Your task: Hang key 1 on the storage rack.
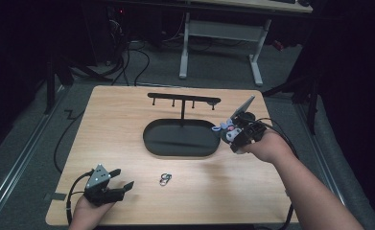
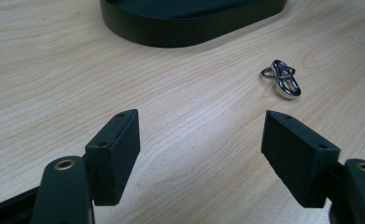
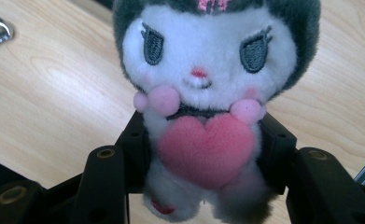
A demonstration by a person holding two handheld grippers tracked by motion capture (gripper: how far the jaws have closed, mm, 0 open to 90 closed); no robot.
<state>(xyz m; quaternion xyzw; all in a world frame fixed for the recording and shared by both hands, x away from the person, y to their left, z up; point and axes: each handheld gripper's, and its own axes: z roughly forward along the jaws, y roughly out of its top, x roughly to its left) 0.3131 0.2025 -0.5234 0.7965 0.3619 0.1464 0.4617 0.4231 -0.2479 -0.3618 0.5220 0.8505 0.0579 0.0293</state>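
Plush toy (image 3: 203,116) clamped in right gripper (image 3: 203,154) – left gripper (image 2: 201,149) agape, empty

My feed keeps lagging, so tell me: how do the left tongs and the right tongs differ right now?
The left tongs stand open with nothing between them; the right tongs are shut on the plush toy. The left tongs sit low at the table's near edge, close to the metal ring clip; the right tongs are raised beside the black tray. Both are black, two-jawed and hand-held.
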